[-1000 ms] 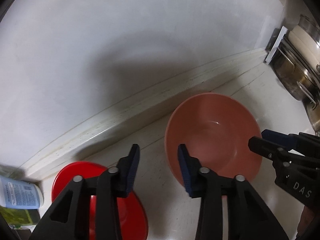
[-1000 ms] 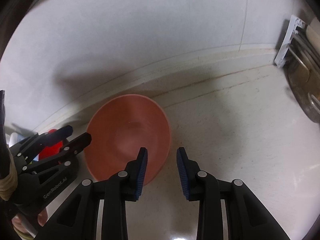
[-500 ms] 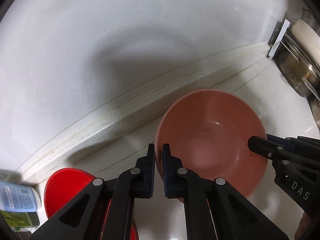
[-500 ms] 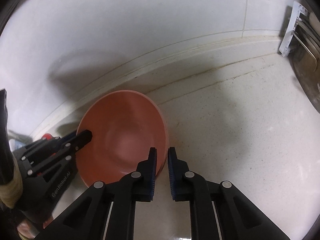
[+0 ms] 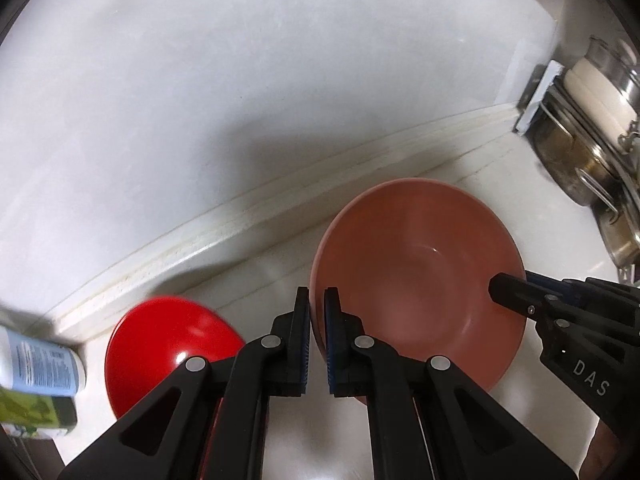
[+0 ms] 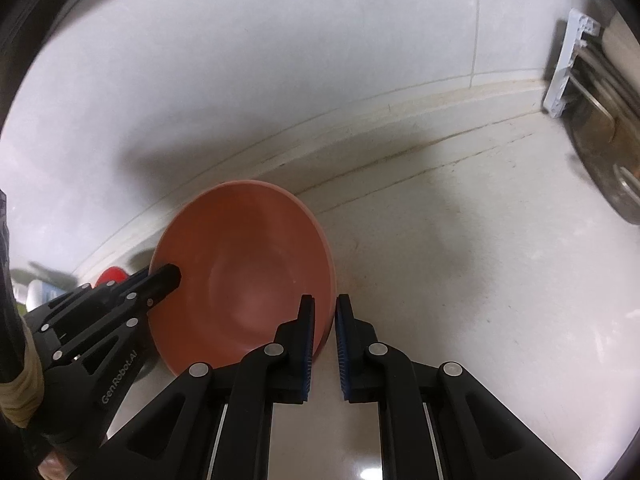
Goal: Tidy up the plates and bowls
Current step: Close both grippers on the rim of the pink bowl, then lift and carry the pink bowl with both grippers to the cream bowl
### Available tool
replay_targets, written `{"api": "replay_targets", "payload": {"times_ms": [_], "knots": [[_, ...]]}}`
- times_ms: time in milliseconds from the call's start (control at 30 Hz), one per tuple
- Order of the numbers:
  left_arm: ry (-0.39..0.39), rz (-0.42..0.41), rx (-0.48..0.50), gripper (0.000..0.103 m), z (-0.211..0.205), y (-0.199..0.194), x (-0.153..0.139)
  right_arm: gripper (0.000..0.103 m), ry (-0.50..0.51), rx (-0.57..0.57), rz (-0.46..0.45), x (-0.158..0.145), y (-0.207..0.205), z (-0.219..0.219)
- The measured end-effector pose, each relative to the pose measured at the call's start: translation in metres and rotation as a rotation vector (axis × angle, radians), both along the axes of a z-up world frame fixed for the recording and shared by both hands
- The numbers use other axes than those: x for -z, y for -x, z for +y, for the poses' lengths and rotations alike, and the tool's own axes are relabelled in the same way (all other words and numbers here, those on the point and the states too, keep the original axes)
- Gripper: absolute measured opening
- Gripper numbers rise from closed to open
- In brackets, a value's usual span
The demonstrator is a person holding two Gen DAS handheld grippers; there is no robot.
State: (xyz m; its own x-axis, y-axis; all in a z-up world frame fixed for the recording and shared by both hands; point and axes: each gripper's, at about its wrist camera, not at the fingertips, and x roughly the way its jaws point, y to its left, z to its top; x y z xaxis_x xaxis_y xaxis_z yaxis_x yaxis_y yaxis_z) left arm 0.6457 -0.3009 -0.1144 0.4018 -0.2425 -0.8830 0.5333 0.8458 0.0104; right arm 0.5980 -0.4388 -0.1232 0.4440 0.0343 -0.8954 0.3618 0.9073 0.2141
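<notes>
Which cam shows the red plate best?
Left wrist view: the red plate lies on the counter at lower left, mostly visible, partly behind the left gripper. The right wrist view shows only a red sliver behind the left gripper's fingers.

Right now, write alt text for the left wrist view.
The left hand-held gripper pinches the near rim of a pink bowl, while the right hand-held gripper grips its opposite rim. A red bowl sits to the left on the white counter.
</notes>
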Motion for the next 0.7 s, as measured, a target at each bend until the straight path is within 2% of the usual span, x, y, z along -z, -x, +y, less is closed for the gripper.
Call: {"api": "replay_targets", "payload": {"times_ms": [167, 533, 700], "knots": [[0.032, 0.003, 0.006, 0.009, 0.007, 0.024, -0.016, 0.012, 0.024, -0.009, -0.011, -0.013, 0.016, 0.003], [0.089, -0.005, 0.017, 0.009, 0.026, 0.083, -0.055, 0.012, 0.072, 0.000, -0.053, -0.051, 0.077, 0.021], [0.118, 0.022, 0.029, 0.009, 0.036, 0.111, -0.067, 0.012, 0.084, -0.006, -0.063, -0.060, 0.104, 0.023]]}}
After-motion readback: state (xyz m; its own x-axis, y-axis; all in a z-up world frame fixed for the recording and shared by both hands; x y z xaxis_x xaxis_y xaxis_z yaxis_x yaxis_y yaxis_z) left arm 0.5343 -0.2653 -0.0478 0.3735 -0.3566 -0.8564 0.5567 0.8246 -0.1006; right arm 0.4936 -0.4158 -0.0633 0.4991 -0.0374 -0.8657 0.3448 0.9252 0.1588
